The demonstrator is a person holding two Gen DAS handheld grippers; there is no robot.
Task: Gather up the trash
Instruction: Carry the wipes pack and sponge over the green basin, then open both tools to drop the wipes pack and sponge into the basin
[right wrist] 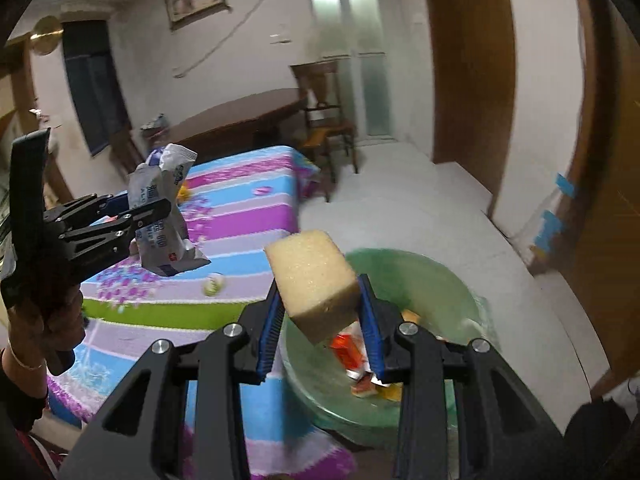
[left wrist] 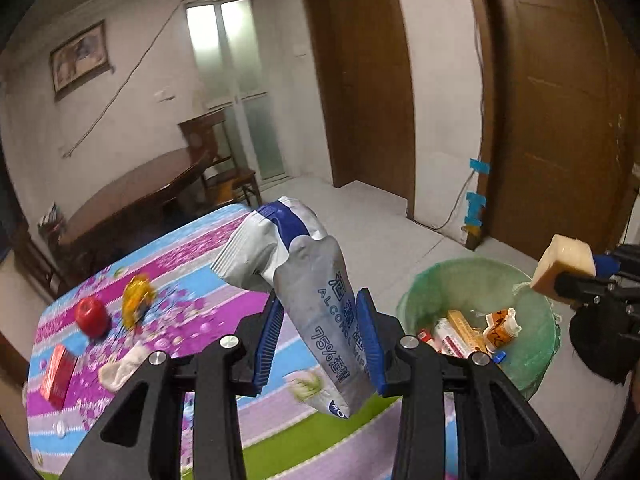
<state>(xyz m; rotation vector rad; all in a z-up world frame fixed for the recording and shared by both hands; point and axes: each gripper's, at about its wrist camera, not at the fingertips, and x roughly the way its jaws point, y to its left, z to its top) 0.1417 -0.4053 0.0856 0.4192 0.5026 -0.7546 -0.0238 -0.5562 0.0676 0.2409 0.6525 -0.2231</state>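
Trash is what you carry in both grippers right now. Your left gripper [left wrist: 322, 336] pinches the alcohol wipes pouch [left wrist: 304, 284] across its middle, jaws pressed into the soft foil, and holds it above the table edge, near the bin [left wrist: 536, 308]. The pouch looks light, limp and slick; it creases where you squeeze it, and its crumpled top flops over, so a mid-body grip like this one seems safest against it sliding out.

Your right gripper [right wrist: 322, 320] clamps the yellow sponge block [right wrist: 314, 280] by its lower sides, directly over the green-lined bin [right wrist: 452, 280], which already holds boxes and a small bottle. The sponge looks very light and springy, so it should drop cleanly once the jaws part.

On the striped tablecloth [left wrist: 224, 252] an apple [left wrist: 92, 314], a yellow wrapper [left wrist: 136, 300], a red box [left wrist: 58, 374] and a white sock [left wrist: 120, 368] lie apart from each other.
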